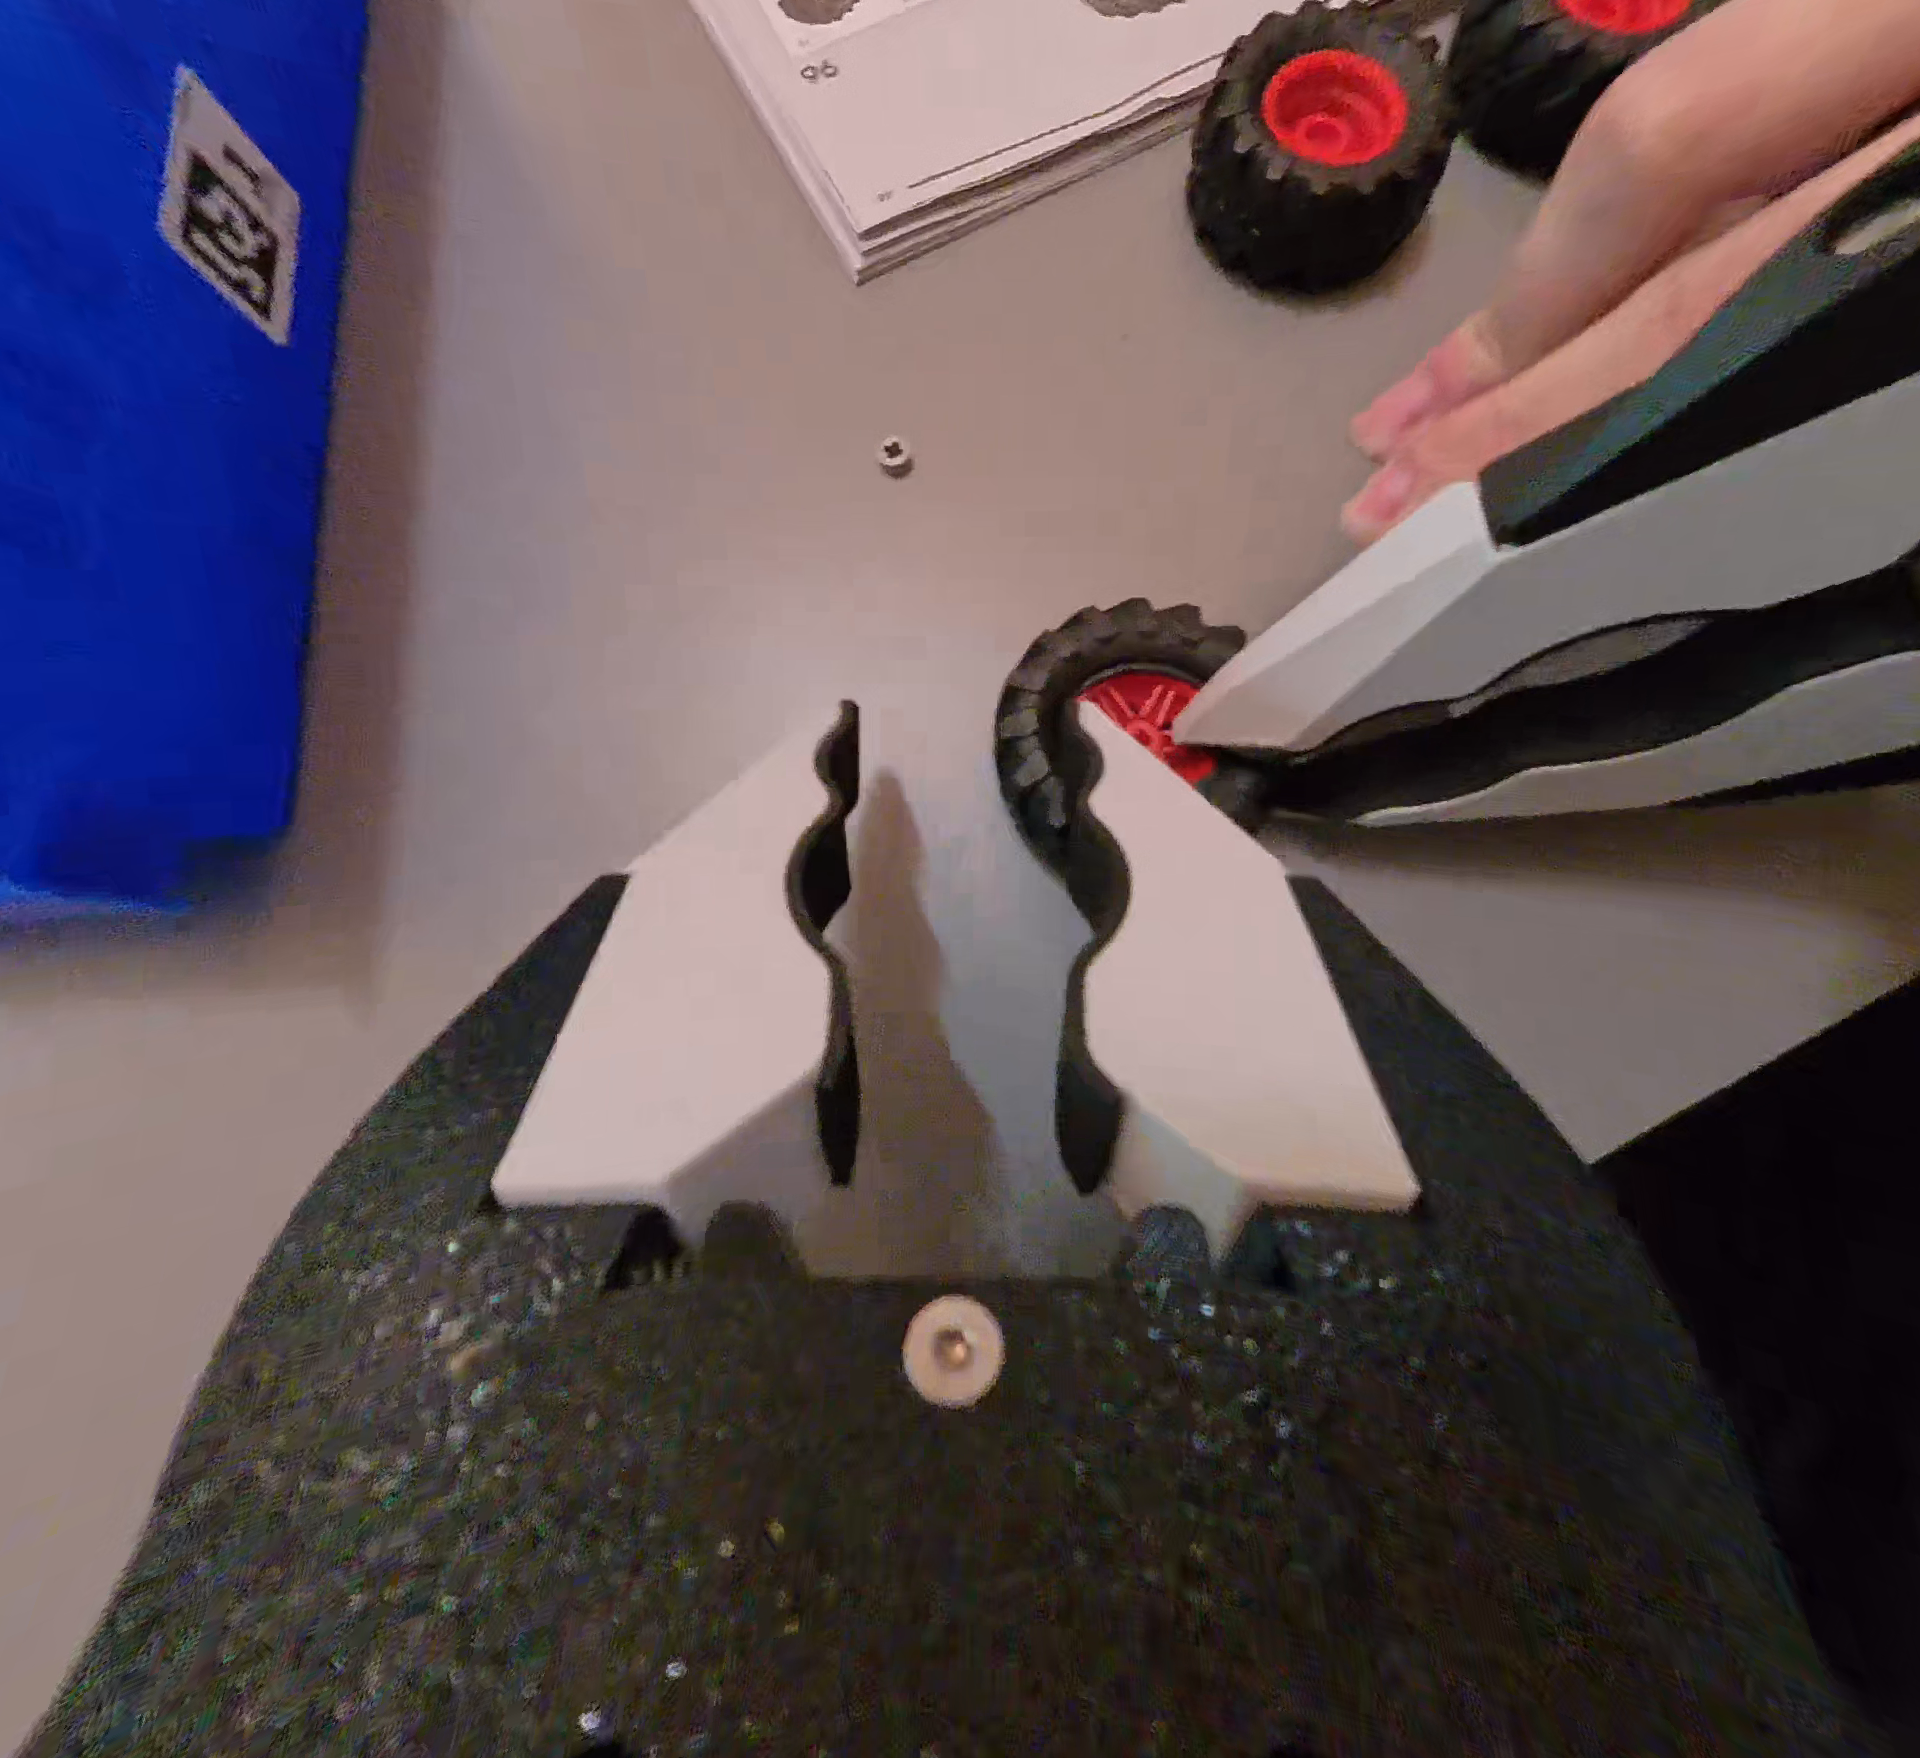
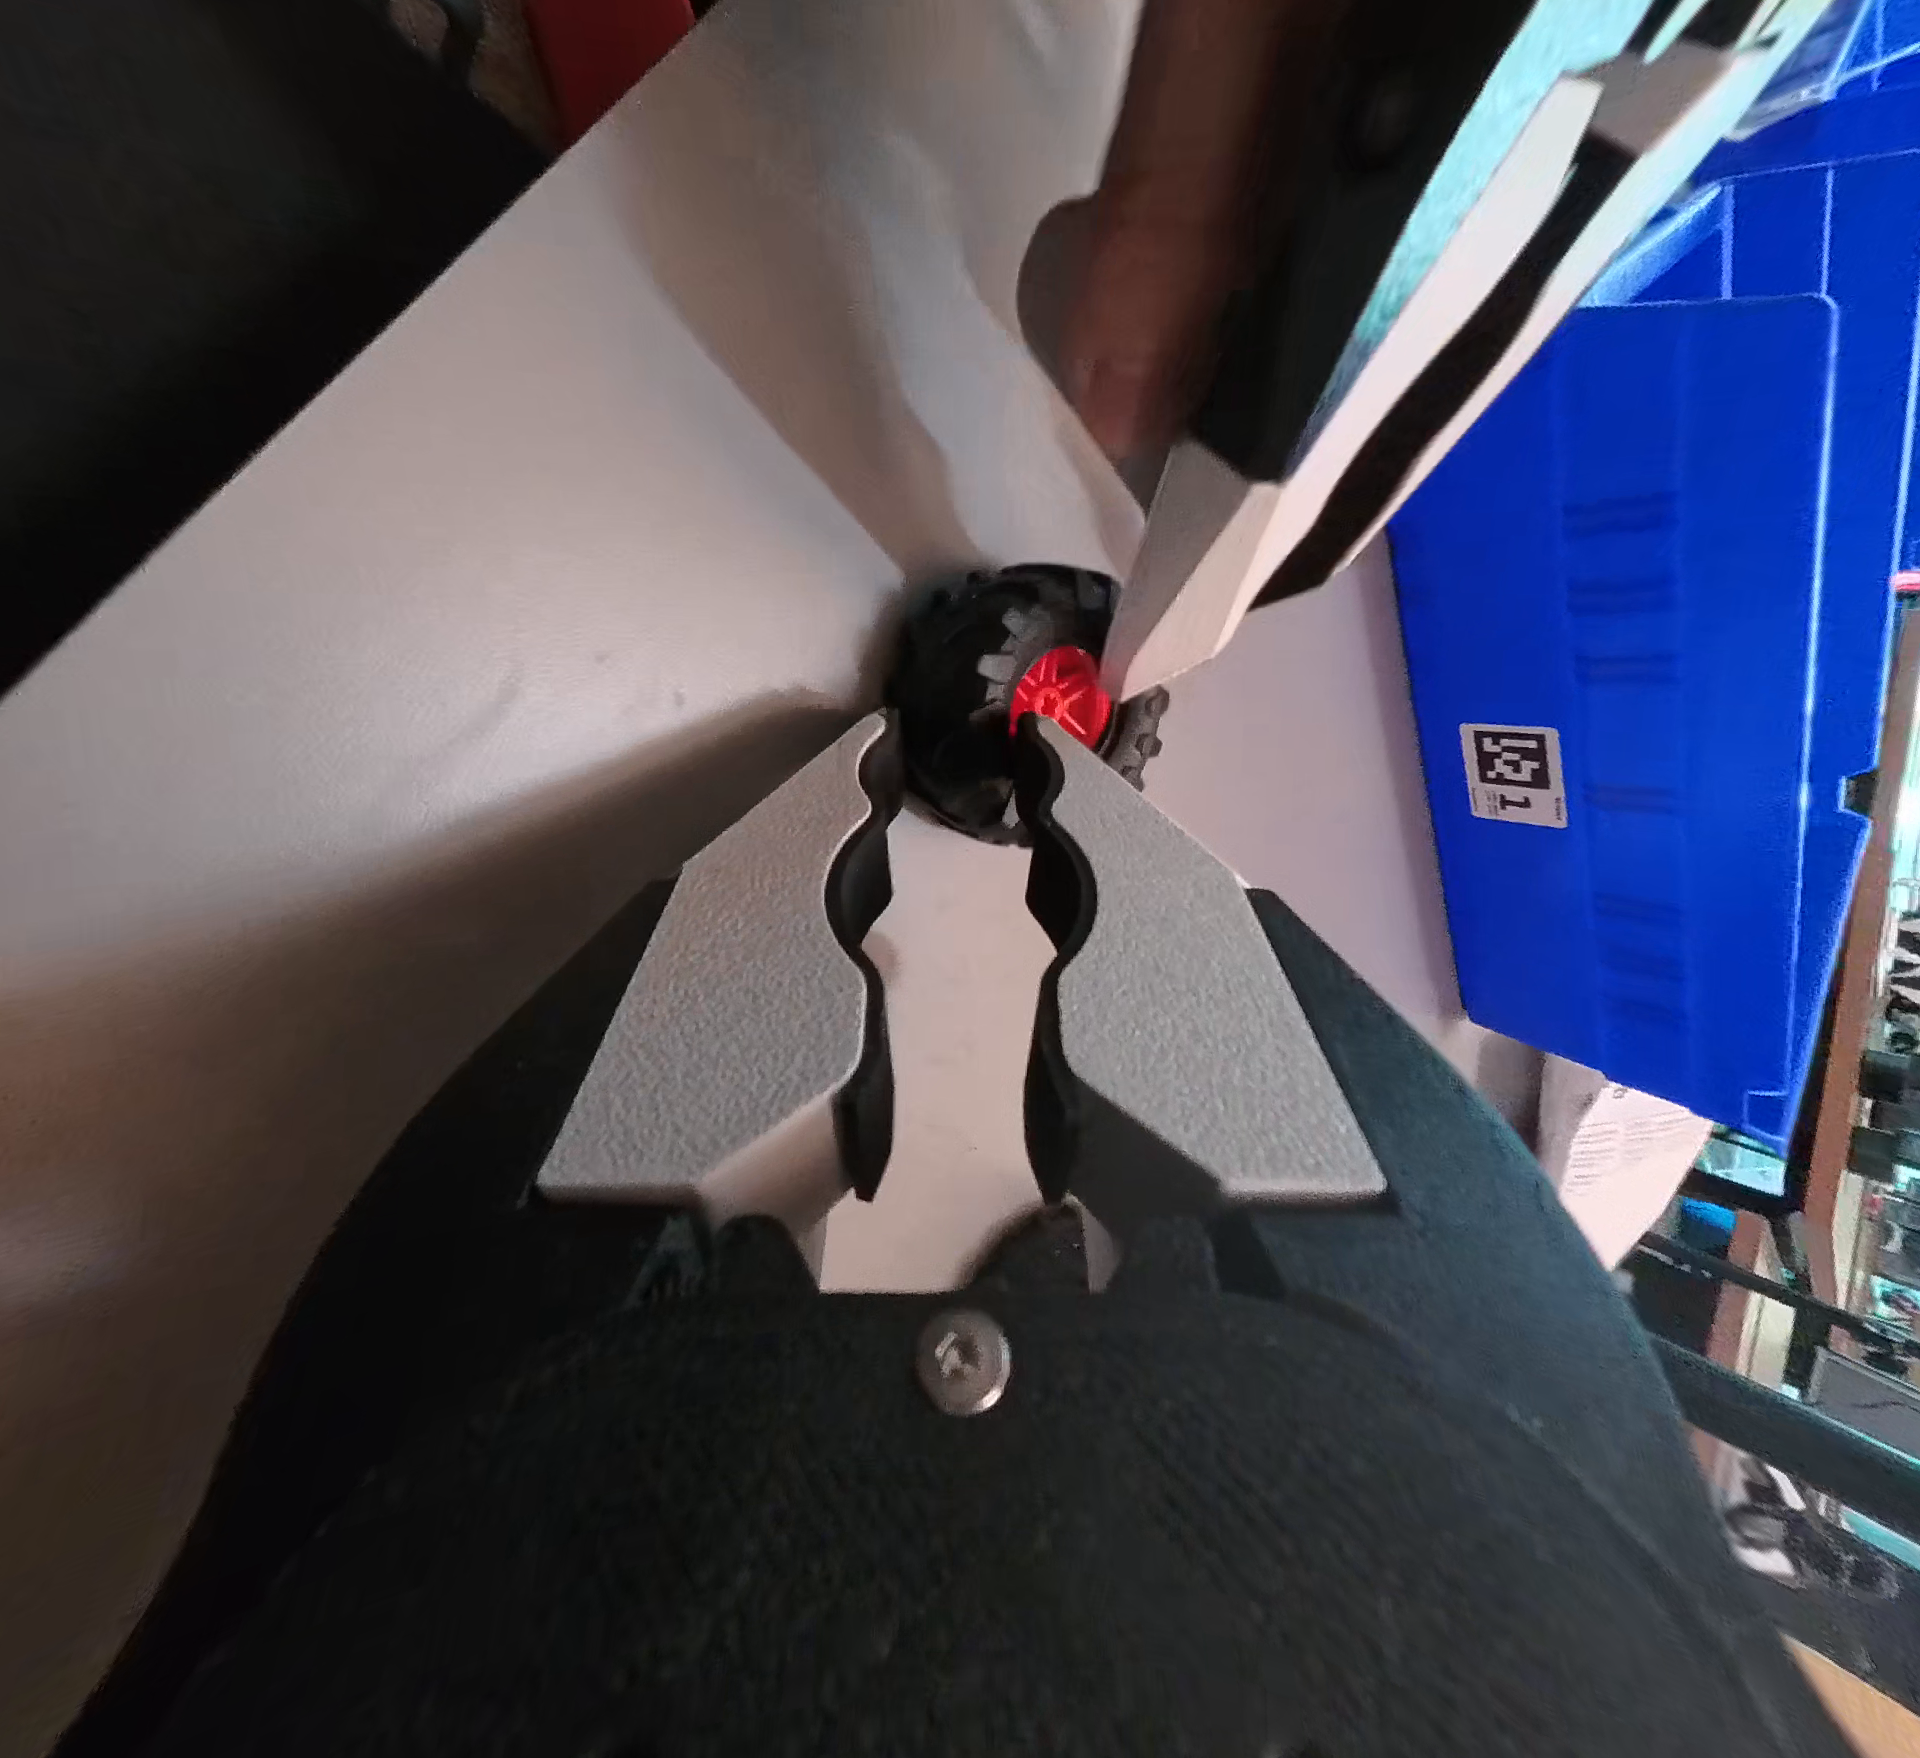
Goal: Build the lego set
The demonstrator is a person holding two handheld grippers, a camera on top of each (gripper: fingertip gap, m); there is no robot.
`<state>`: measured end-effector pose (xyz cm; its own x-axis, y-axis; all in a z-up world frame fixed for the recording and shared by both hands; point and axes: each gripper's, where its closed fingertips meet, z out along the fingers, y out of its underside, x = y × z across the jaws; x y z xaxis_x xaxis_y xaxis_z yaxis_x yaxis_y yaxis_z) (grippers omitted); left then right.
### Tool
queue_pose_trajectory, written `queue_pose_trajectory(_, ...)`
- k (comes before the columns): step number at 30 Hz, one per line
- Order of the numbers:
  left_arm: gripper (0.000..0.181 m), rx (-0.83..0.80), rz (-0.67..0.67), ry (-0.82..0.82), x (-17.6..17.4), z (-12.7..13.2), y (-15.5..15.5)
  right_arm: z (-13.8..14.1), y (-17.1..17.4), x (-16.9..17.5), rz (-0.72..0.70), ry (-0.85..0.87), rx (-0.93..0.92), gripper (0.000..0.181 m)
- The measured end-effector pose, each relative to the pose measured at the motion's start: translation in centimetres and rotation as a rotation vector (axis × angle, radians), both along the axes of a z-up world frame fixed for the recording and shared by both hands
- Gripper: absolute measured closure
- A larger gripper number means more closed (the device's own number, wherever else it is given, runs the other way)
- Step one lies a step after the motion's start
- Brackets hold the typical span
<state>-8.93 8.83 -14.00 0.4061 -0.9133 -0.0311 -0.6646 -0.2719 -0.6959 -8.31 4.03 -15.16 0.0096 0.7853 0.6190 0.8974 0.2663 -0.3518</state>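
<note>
The left tool (image 1: 961,742) is standing spread near the middle of the left wrist view, nothing between its fingers; its right finger is lying against the tread of a black tyre (image 1: 1039,721) that is resting on the tabletop (image 1: 623,565). The right tool (image 2: 956,732) is gripping that tyre (image 2: 945,721) across one wall, one finger outside the tread and the other inside, beside the red hub (image 2: 1055,695) seated in it. In the right wrist view the left tool's fingertip (image 2: 1143,659) is touching the edge of the hub.

The step seems to be seating the hub in the tyre. To do it well, the right tool should be holding the rubber steady while the other tip is pressing squarely on the hub's rim, working around it so it goes in evenly rather than tilting.

Two finished wheels (image 1: 1320,139) are sitting at the upper right beside the instruction booklet (image 1: 987,46). A small grey piece (image 1: 894,456) is lying alone at mid-frame, and a blue bin (image 1: 156,358) is filling the left edge.

How deep the hub is sitting is hard to judge; the tools are covering much of the tyre. A grey toothed part (image 2: 1138,742) behind it is barely showing.
</note>
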Motion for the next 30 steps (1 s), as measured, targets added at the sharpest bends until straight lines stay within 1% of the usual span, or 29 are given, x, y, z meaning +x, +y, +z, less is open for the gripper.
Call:
queue_pose_trajectory(1, 0.141, -0.014, 0.002, 0.003, -0.2, 0.1, 0.0, 0.0, 0.0, 0.0, -0.008, 0.002, -0.003, 0.161)
queue_pose_trajectory(3, 0.150, -0.054, -0.008, 0.005, -0.3, 0.4, -0.4, 0.0, 0.0, 0.0, -0.012, 0.004, -0.007, 0.161)
queue_pose_trajectory(5, 0.159, -0.078, -0.005, 0.059, -0.8, 0.5, -0.8, 0.0, 0.0, 0.0, -0.022, 0.024, -0.029, 0.161)
queue_pose_trajectory(6, 0.171, -0.086, -0.005, 0.117, -1.3, 0.2, -1.1, 0.0, 0.0, 0.0, -0.025, 0.033, -0.038, 0.161)
queue_pose_trajectory(8, 0.172, -0.109, -0.043, 0.206, -1.9, -0.4, -1.8, 0.0, 0.0, 0.0, -0.040, 0.049, -0.056, 0.161)
queue_pose_trajectory(9, 0.173, -0.105, -0.042, 0.211, -1.9, -0.4, -1.9, 0.1, 0.0, 0.0, -0.045, 0.051, -0.059, 0.160)
queue_pose_trajectory(10, 0.170, -0.082, -0.034, 0.205, -1.8, -0.1, -1.7, 0.1, 0.0, 0.0, -0.042, 0.056, -0.061, 0.160)
queue_pose_trajectory(11, 0.167, -0.049, -0.058, 0.182, -1.5, 0.4, -1.8, 0.1, 0.0, -0.1, -0.038, 0.071, -0.069, 0.160)
queue_pose_trajectory(12, 0.166, -0.007, -0.126, 0.141, -0.9, 1.1, -2.3, 0.1, 0.0, -0.1, -0.030, 0.087, -0.076, 0.160)
queue_pose_trajectory(13, 0.165, 0.045, -0.226, 0.105, -0.3, 1.6, -3.3, 0.1, 0.0, 0.0, -0.018, 0.099, -0.081, 0.160)
queue_pose_trajectory(14, 0.165, 0.103, -0.332, 0.093, 0.0, 1.8, -4.3, 0.1, 0.0, 0.0, 0.000, 0.103, -0.079, 0.160)
queue_pose_trajectory(15, 0.162, 0.163, -0.408, 0.110, 0.0, 1.5, -4.9, 0.1, 0.0, 0.1, 0.019, 0.098, -0.070, 0.160)
queue_pose_trajectory(17, 0.148, 0.240, -0.484, 0.194, -0.5, 0.7, -4.9, 0.0, 0.0, 0.1, 0.039, 0.095, -0.065, 0.160)
queue_pose_trajectory(18, 0.147, 0.275, -0.518, 0.216, -0.4, 0.4, -4.8, 0.0, 0.0, 0.1, 0.046, 0.091, -0.061, 0.160)
queue_pose_trajectory(20, 0.157, 0.316, -0.623, 0.236, -0.1, -0.2, -5.4, 0.0, -0.1, 0.1, 0.065, 0.083, -0.051, 0.160)
queue_pose_trajectory(21, 0.156, 0.339, -0.653, 0.261, 0.0, -0.4, -5.3, 0.0, -0.1, 0.1, 0.061, 0.088, -0.057, 0.160)
queue_pose_trajectory(22, 0.157, 0.370, -0.667, 0.287, 0.0, -0.5, -5.0, 0.0, -0.1, 0.1, 0.055, 0.096, -0.066, 0.160)
queue_pose_trajectory(23, 0.165, 0.393, -0.674, 0.313, 0.0, -0.5, -4.6, 0.0, -0.1, 0.1, 0.054, 0.099, -0.070, 0.160)
queue_pose_trajectory(24, 0.167, 0.395, -0.685, 0.332, 0.0, -0.5, -4.6, 0.0, -0.1, 0.1, 0.056, 0.097, -0.073, 0.160)
queue_pose_trajectory(26, 0.167, 0.405, -0.711, 0.351, 0.1, -0.6, -4.6, 0.0, -0.2, 0.2, 0.066, 0.108, -0.093, 0.159)
queue_pose_trajectory(28, 0.167, 0.423, -0.725, 0.339, 0.1, -0.7, -4.5, 0.9, -0.7, 0.4, 0.075, 0.190, -0.188, 0.162)
queue_pose_trajectory(29, 0.168, 0.427, -0.723, 0.326, 0.1, -0.8, -4.6, 1.7, -0.9, 0.6, 0.072, 0.261, -0.257, 0.169)
queue_pose_trajectory(30, 0.168, 0.431, -0.718, 0.316, 0.2, -0.9, -4.6, 3.0, -0.3, 0.9, 0.039, 0.350, -0.295, 0.175)
